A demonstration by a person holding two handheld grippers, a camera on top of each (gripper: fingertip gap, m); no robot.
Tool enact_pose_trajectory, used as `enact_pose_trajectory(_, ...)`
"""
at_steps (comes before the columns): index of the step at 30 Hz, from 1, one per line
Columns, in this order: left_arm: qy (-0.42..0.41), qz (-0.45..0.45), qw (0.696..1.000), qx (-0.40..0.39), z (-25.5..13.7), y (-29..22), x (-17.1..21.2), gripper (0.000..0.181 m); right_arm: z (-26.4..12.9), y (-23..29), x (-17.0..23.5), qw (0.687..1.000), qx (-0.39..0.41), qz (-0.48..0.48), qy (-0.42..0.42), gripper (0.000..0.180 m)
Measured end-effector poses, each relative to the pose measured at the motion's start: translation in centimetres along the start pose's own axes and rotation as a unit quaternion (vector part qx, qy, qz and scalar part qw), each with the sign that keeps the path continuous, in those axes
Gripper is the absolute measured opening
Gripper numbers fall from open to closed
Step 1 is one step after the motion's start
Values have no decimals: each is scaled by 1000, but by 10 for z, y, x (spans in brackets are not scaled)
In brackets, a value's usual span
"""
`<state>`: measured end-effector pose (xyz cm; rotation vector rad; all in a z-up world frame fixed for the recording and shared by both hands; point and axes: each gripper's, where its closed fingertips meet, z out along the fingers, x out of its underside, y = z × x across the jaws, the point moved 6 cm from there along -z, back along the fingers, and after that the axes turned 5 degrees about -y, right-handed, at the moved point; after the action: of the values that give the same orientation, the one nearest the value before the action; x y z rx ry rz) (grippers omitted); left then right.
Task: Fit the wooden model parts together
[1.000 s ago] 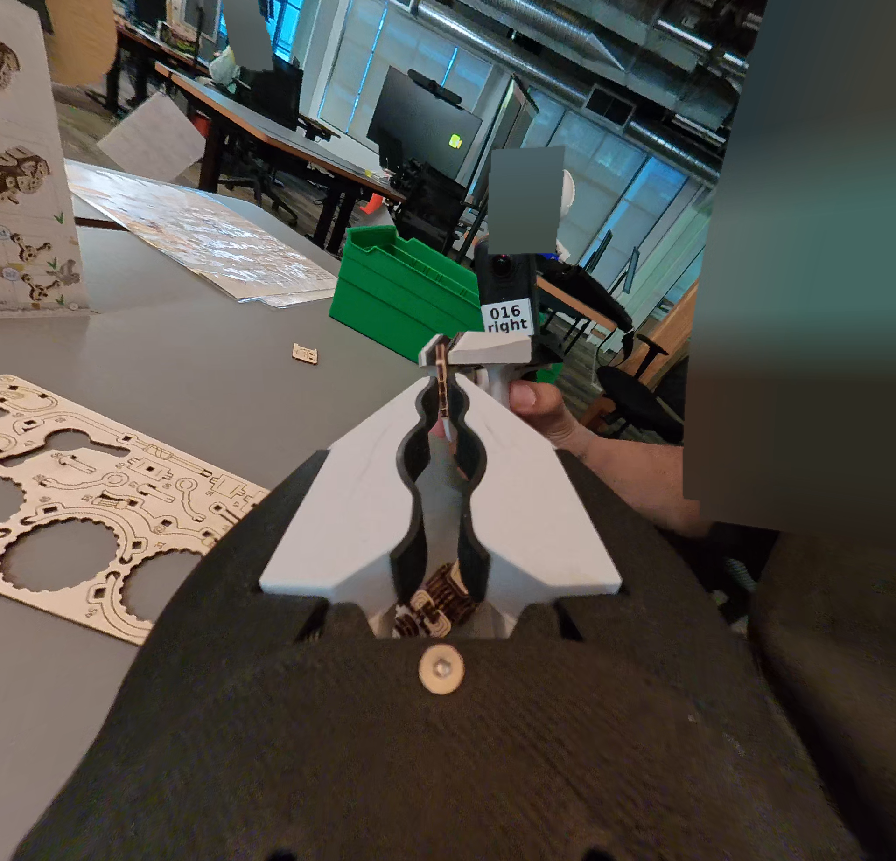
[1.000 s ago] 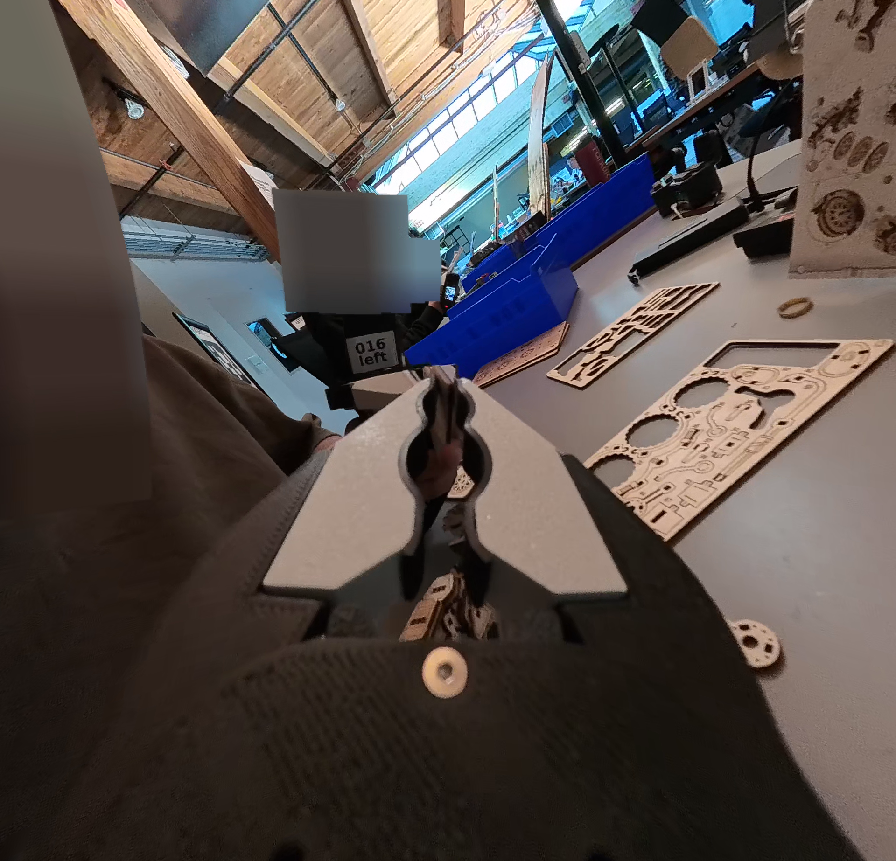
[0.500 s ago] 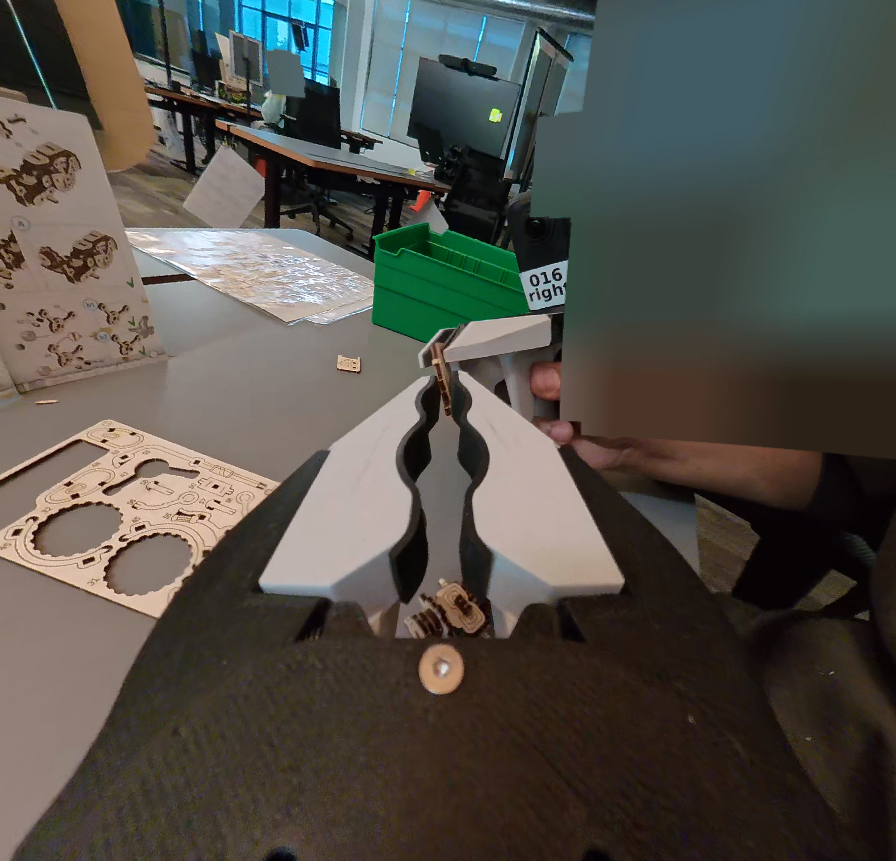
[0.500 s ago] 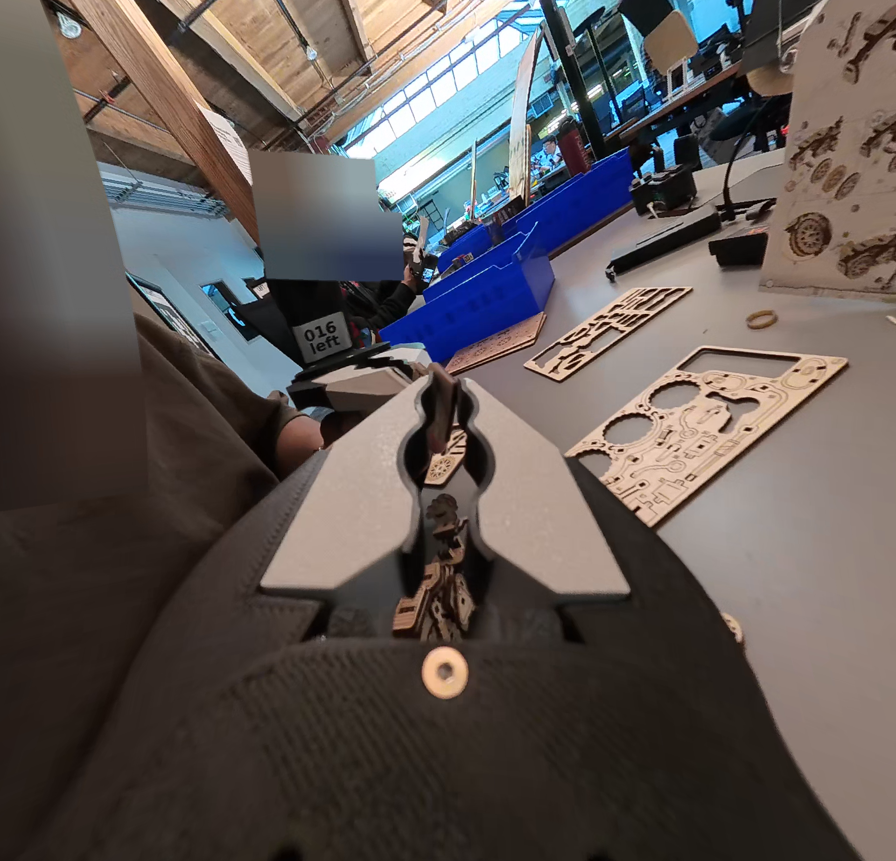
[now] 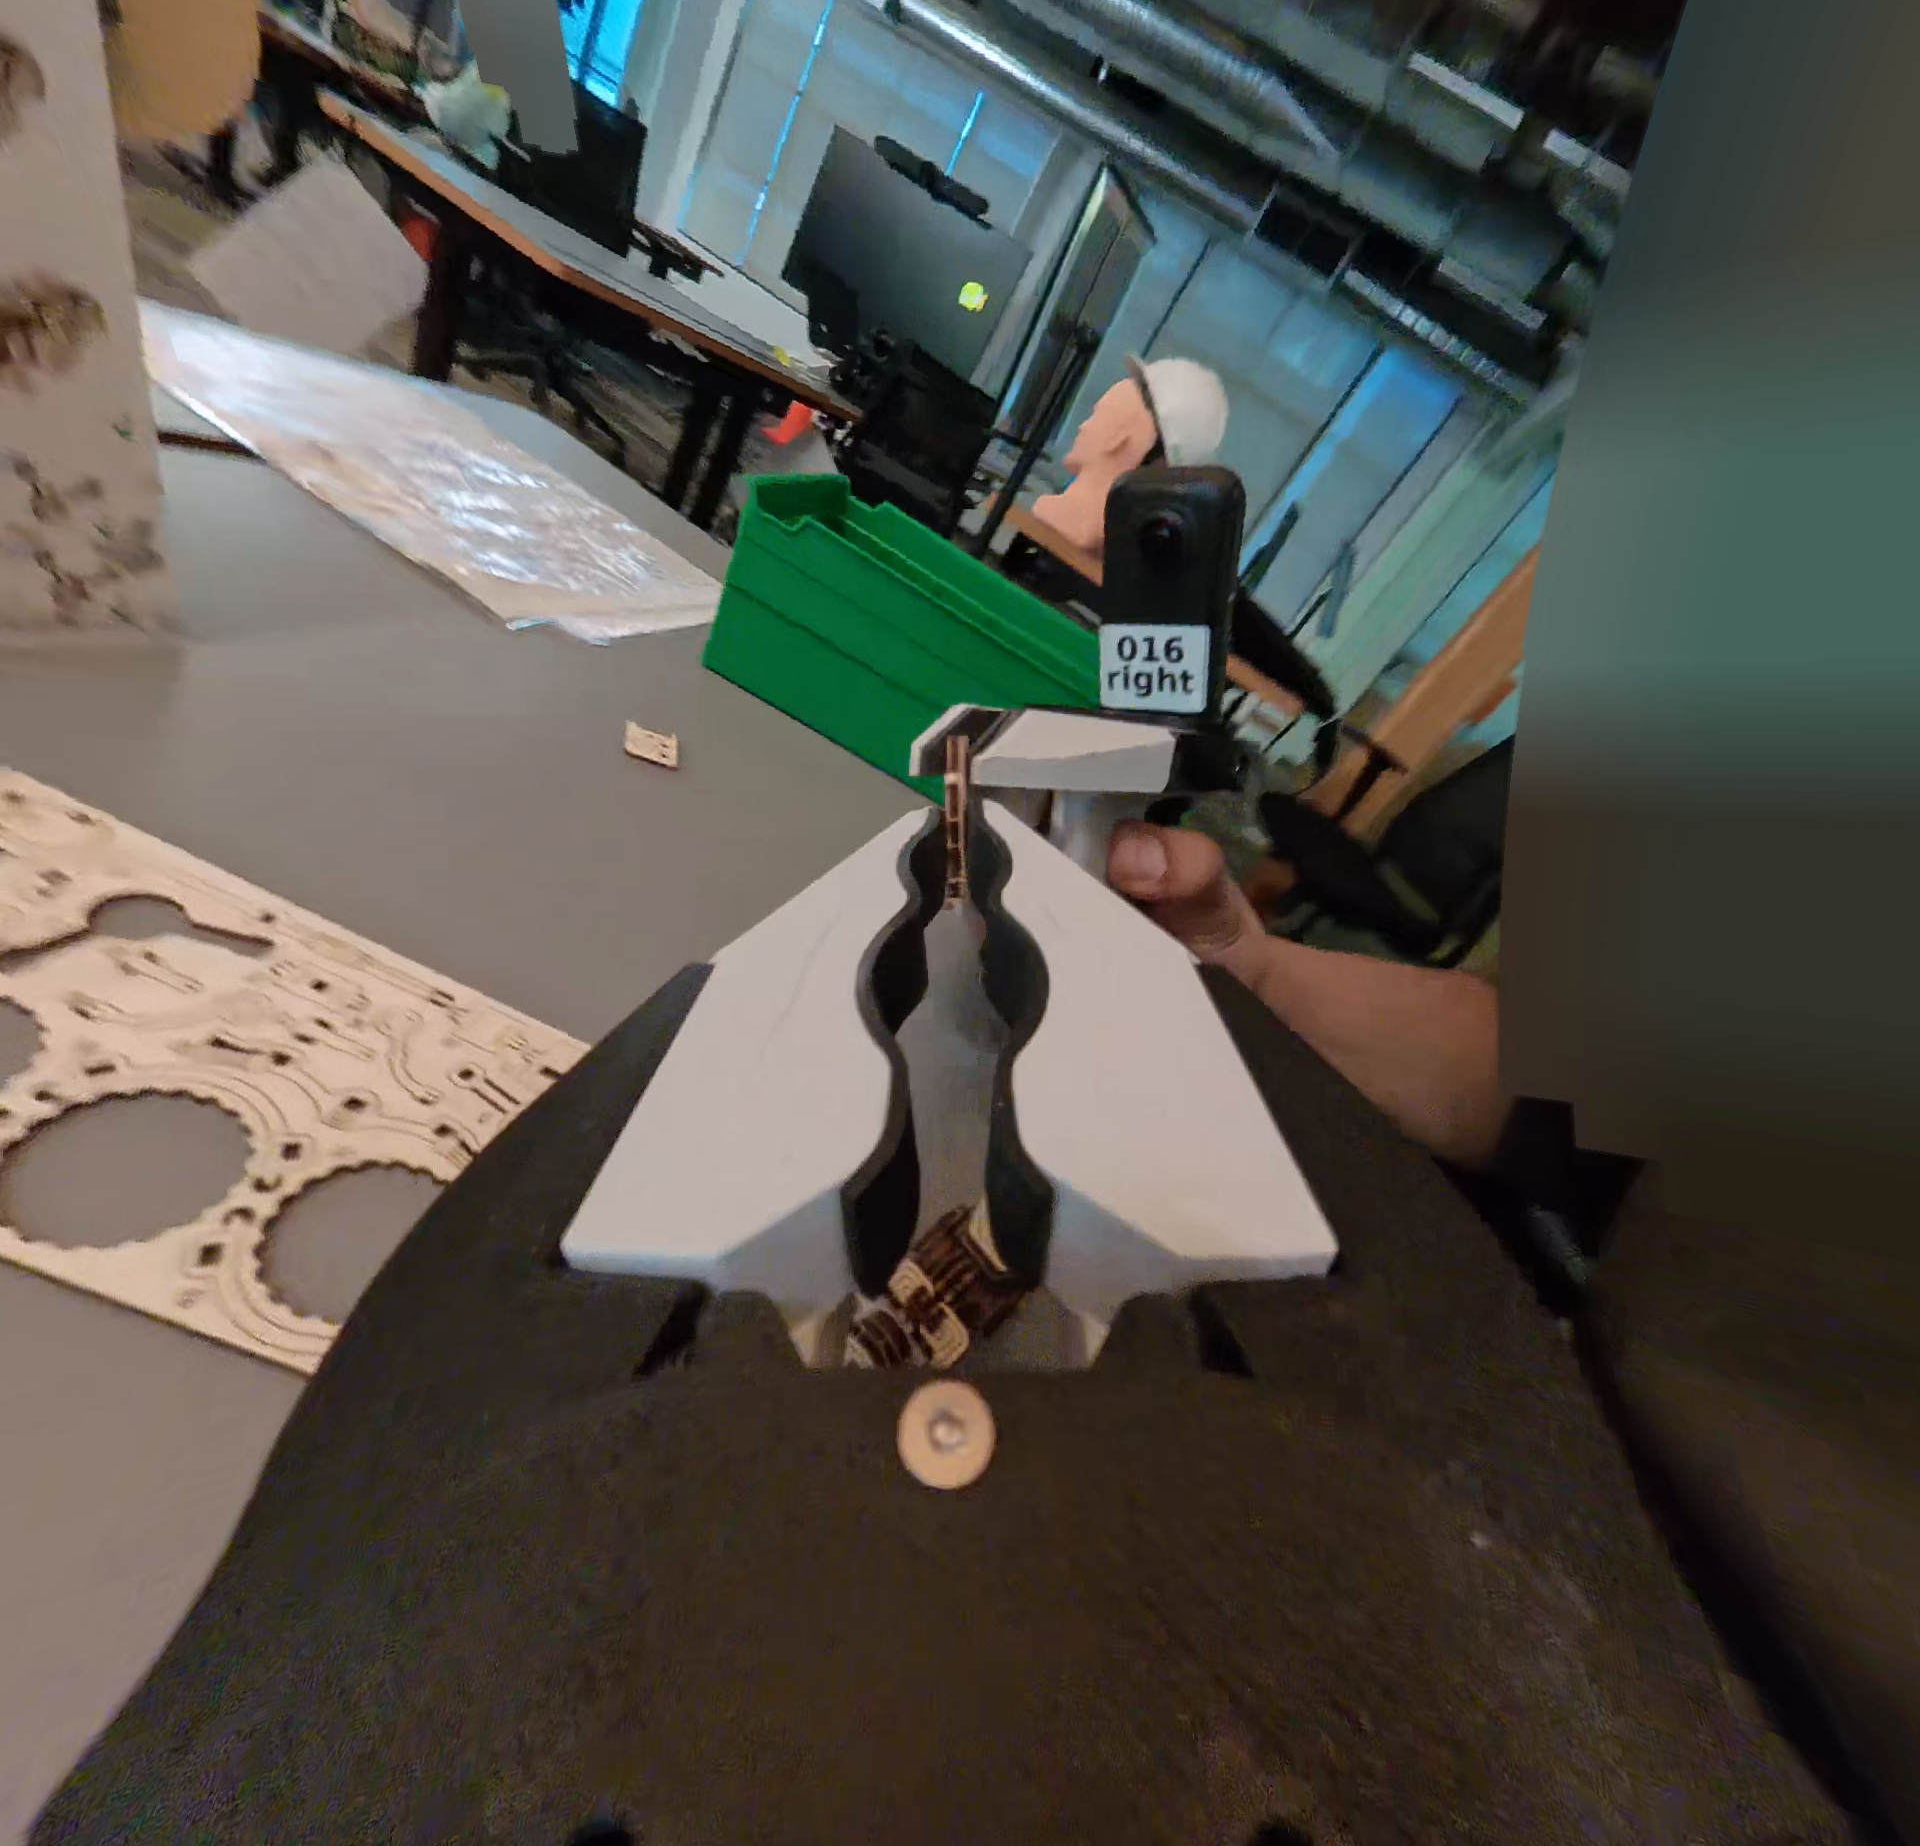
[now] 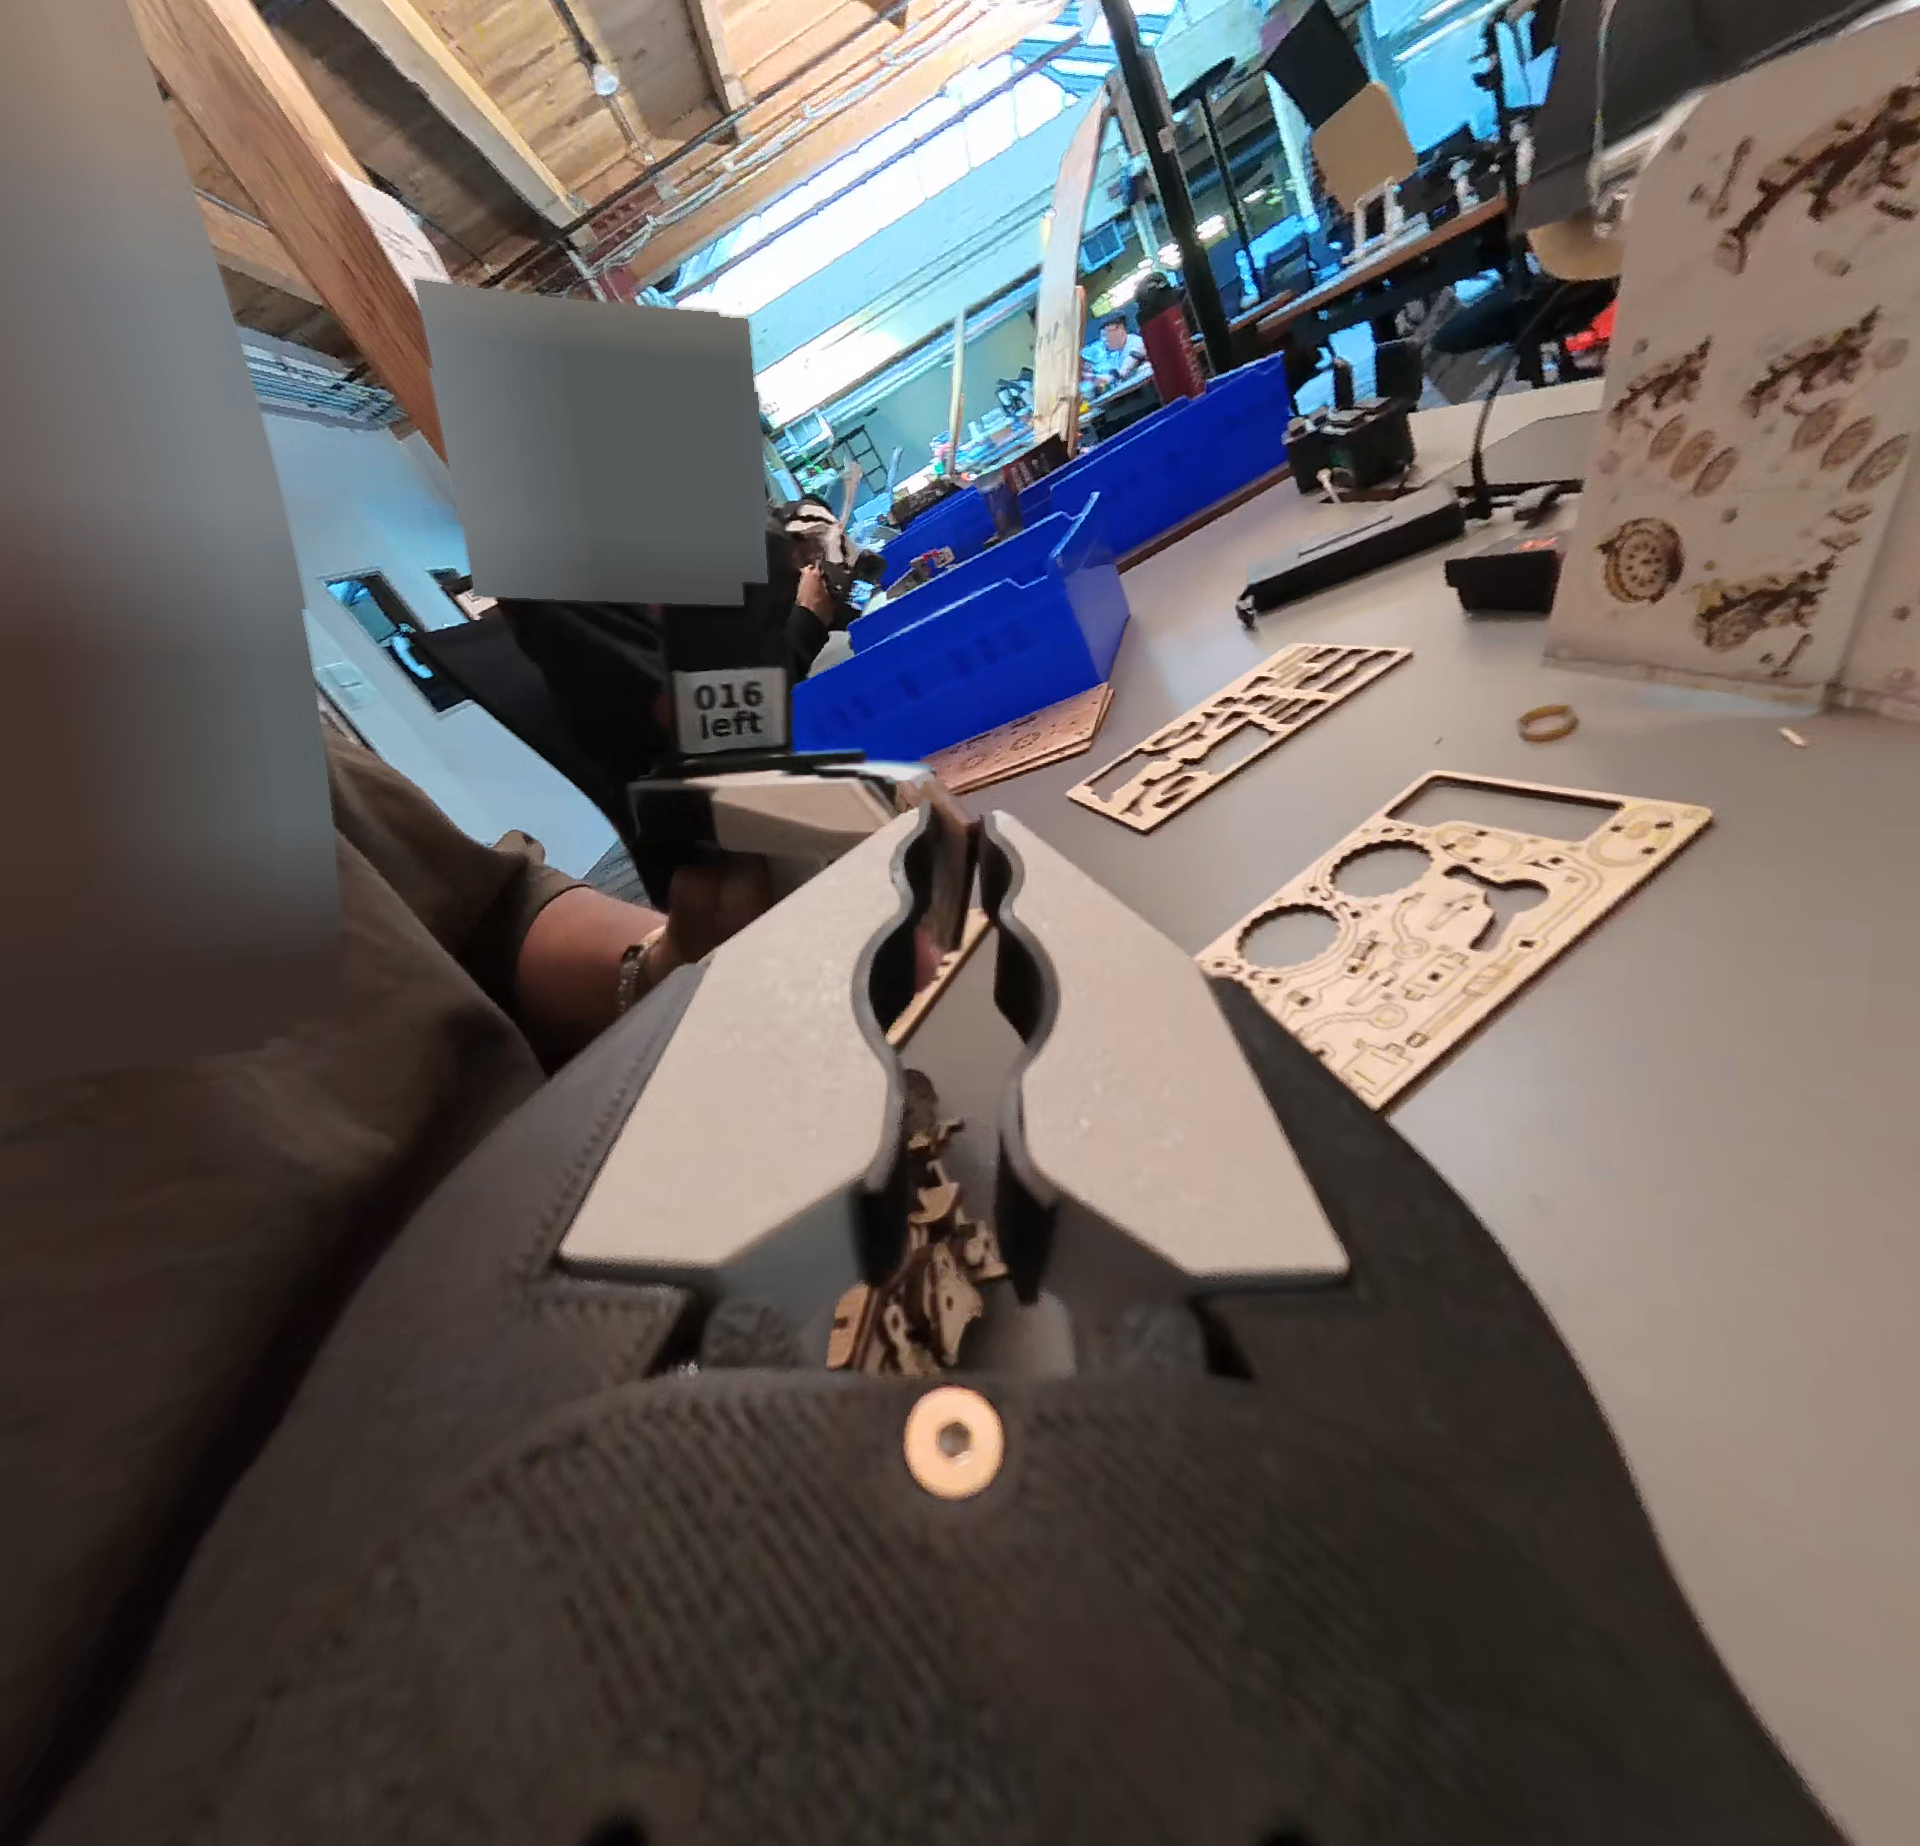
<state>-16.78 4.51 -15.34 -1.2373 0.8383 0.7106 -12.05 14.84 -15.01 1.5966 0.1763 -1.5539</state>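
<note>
1. The left claw (image 5: 956, 840) is nearly shut, its tips pinching a thin flat wooden piece (image 5: 957, 814) that stands on edge above the grey table (image 5: 416, 809).
2. The right claw (image 6: 951, 851) is narrowed the same way around a dark, flat wooden piece (image 6: 951, 887). Whether both claws grip one shared piece or two that meet cannot be told; the left wrist view shows the right claw's tips touching the top of the piece.
3. Close to each camera, between the finger bases, a cluster of small wooden gear-like parts shows (image 6: 925, 1277); what carries it is hidden.
4. Judged by its look, the piece is light, stiff and thin, and probably snaps easily if twisted. Gripping the flat faces near an edge, as now, seems safest, with a straight push rather than a bend.
5. Outward on the table lie a cut-out wooden sheet (image 6: 1455, 913), a second sheet (image 6: 1236, 726) farther off, and a small loose part (image 5: 651, 743).
6. Beyond stand a green bin (image 5: 883, 643), blue bins (image 6: 987, 643) and an upright instruction card (image 6: 1766, 394).
7. The claws meet in the air above the table and well apart from the bins, so open room surrounds them; the person's forearm (image 5: 1351, 1027) is the closest obstacle.
</note>
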Motion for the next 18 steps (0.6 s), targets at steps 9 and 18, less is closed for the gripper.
enact_pose_trajectory(9, -13, -38, 999, -7, -6, 14, -5, 1, -1, -9, 3, 999, 25, 24, 3, 17)
enact_pose_trajectory(18, 3, -54, 998, 11, -3, 13, 1, 1, -2, -10, 3, 999, 17, 45, 0, 5)
